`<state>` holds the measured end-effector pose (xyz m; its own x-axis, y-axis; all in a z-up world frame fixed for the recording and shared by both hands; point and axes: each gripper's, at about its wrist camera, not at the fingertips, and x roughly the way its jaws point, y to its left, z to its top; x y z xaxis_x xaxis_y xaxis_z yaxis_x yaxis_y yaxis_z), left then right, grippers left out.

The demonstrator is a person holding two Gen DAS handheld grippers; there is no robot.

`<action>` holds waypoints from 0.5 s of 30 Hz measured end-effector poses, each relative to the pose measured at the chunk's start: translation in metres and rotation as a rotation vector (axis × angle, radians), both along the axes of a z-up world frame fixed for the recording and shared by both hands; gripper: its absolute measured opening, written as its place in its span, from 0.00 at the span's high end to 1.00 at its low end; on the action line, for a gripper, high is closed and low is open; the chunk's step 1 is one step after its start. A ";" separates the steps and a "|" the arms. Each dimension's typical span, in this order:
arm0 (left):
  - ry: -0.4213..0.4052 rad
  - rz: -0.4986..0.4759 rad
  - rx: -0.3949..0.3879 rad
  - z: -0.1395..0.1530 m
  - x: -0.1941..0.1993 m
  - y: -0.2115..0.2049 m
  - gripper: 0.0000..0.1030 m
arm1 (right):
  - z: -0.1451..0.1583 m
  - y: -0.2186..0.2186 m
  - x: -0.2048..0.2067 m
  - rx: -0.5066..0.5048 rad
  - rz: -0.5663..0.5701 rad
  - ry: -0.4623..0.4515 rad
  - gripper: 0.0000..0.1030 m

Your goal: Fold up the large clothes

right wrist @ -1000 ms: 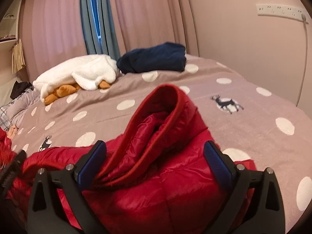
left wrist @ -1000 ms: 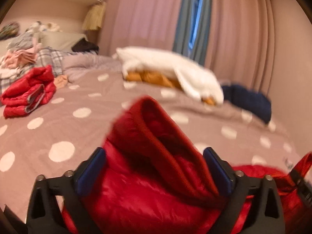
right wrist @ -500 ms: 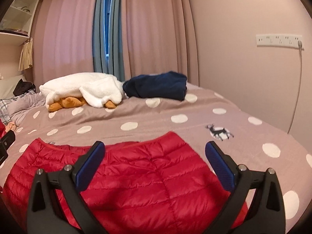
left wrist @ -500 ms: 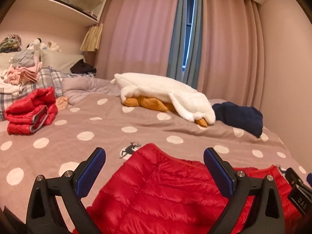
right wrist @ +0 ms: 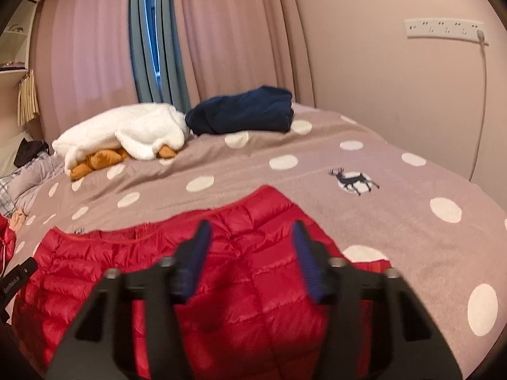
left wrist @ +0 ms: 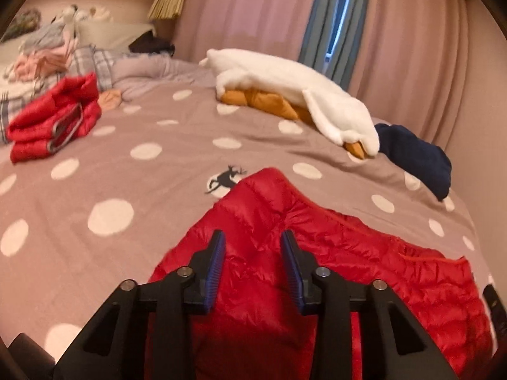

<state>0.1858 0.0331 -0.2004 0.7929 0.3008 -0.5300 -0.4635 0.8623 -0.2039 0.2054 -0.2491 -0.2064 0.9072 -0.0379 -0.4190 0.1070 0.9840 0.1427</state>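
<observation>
Collar dropped flat | red quilted jacket [left wrist: 332, 269] spread on bedspread [left wrist: 111, 164]

Dim warm light, fisheye blur.

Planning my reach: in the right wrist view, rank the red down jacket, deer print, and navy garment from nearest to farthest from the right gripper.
1. Red down jacket, under the closing right gripper.
2. Deer print, right, mid-bed.
3. Navy garment, far edge by the curtains.

You've got a red quilted puffer jacket [left wrist: 317, 262] on taupe bedspread [left wrist: 158, 164] w/ white dots; navy folded garment [right wrist: 244, 115] behind.
</observation>
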 end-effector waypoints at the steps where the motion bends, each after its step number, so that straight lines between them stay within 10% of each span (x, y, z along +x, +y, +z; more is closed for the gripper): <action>1: 0.013 0.018 0.029 0.000 0.000 -0.002 0.67 | -0.001 0.000 0.001 0.001 -0.004 0.011 0.66; 15: 0.168 -0.024 0.195 -0.033 0.023 -0.030 0.77 | -0.045 0.010 0.038 -0.037 0.025 0.247 0.71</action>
